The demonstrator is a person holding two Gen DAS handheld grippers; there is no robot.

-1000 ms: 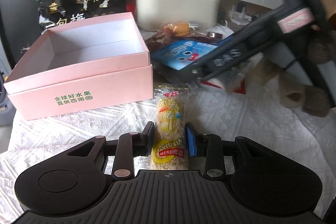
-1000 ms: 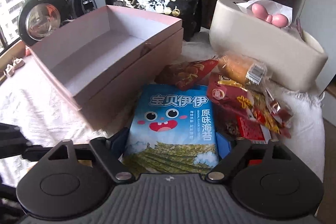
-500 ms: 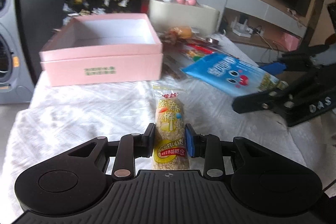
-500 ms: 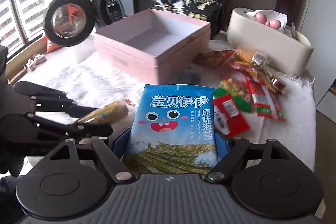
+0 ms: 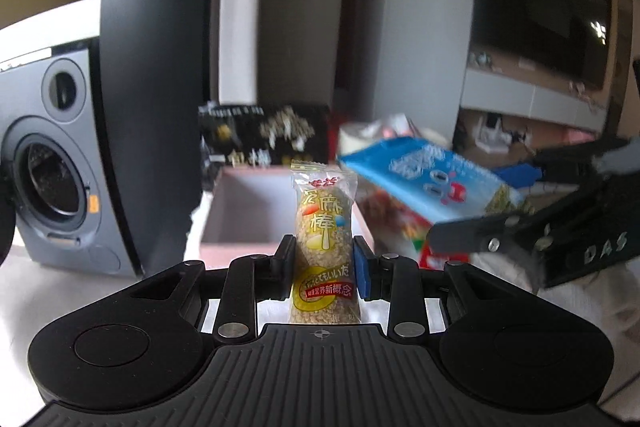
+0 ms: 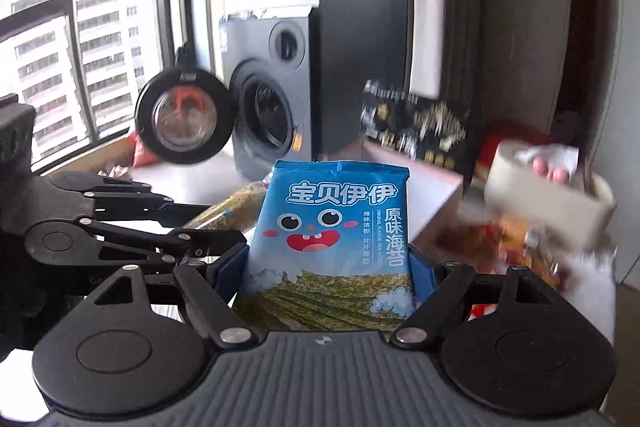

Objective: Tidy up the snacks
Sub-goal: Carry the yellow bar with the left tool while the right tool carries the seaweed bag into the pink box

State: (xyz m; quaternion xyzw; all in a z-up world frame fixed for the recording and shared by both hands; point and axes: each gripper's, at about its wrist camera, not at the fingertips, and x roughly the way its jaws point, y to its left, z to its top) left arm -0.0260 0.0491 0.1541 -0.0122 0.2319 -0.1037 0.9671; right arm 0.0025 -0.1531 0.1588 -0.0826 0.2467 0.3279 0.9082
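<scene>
Left wrist view: the left gripper (image 5: 323,269) clamps a wrapped sesame stick (image 5: 324,231) upright, lifted in front of the open pink box (image 5: 240,211). Beside it, the right gripper (image 6: 332,279) grips a blue seaweed packet (image 6: 332,227) by its lower end. Both snacks hang close together near the box; a hurried approach could knock the two tools together, or let the slick, floppy packet slide from its hold.

Surface: table under a white cloth (image 6: 592,291)
Box: pink box (image 5: 240,223), open, on the cloth
Behind the box: black bag (image 6: 416,127), upright
Right side: beige tub (image 6: 548,207)
Beside the tub: loose snack packets (image 6: 520,243), blurred
</scene>
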